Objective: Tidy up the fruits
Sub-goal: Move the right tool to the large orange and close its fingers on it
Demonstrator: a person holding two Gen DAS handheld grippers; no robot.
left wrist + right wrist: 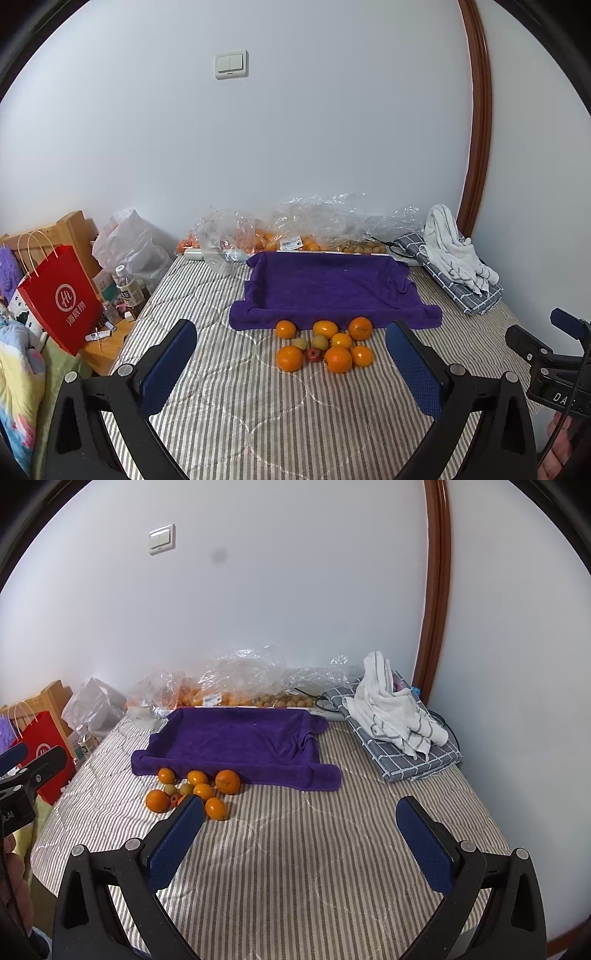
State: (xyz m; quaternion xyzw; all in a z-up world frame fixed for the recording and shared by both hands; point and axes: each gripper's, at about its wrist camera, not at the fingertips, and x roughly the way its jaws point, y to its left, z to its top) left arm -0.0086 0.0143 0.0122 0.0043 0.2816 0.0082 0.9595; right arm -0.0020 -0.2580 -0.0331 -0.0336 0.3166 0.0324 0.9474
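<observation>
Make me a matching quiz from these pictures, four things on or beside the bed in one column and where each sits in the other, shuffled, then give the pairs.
Things:
1. loose fruit
2. purple towel
3. white striped cloth
4. red paper bag

Places:
A. on the folded grey checked fabric
B. beside the bed, left
C. draped over a tray, mid-bed
D. on the striped cover, in front of the towel

Pairs: 1-D, 2-C, 3-A, 4-B
</observation>
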